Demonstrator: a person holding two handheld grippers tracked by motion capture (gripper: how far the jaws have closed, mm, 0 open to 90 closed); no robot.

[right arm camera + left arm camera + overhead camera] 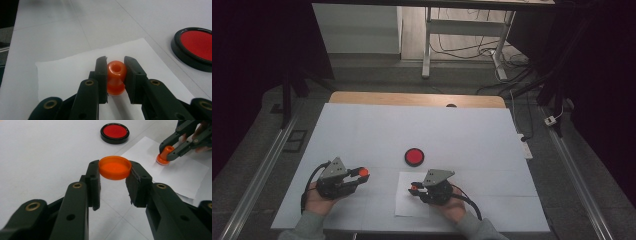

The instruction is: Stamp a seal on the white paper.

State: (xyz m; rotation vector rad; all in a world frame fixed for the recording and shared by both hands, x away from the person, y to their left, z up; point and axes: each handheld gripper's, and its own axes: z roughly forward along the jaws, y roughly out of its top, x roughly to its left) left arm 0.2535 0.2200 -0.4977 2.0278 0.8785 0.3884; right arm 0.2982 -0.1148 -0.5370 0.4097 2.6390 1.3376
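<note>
A: Left tongs (113,178) are clamped on an orange cap (115,167), a shallow round lid of smooth, slightly see-through plastic, held level above the counter (362,130) with its hollow side up.

B: And the right tongs (115,67) are squeezing an orange stamp (115,76) by its narrow neck. It's a glossy plastic piece with a round hollowed top and a flared base, and that base sits down on the sheet of paper (70,70).

A: The paper is plain white, flat and rectangular, with one slightly ragged edge at about 10 o'clock in the right gripper view.

B: In the high view the stamp is at 6 o'clock from the ink pad (414,156), near it but apart. The cap sits out at 8 o'clock from the pad.

A: That pad is a round black dish with a matte red middle, lying open on the white counter, with bare surface between it and either pair of tongs.

B: The counter's surface is smooth and pale, crossed by faint seams.
</note>
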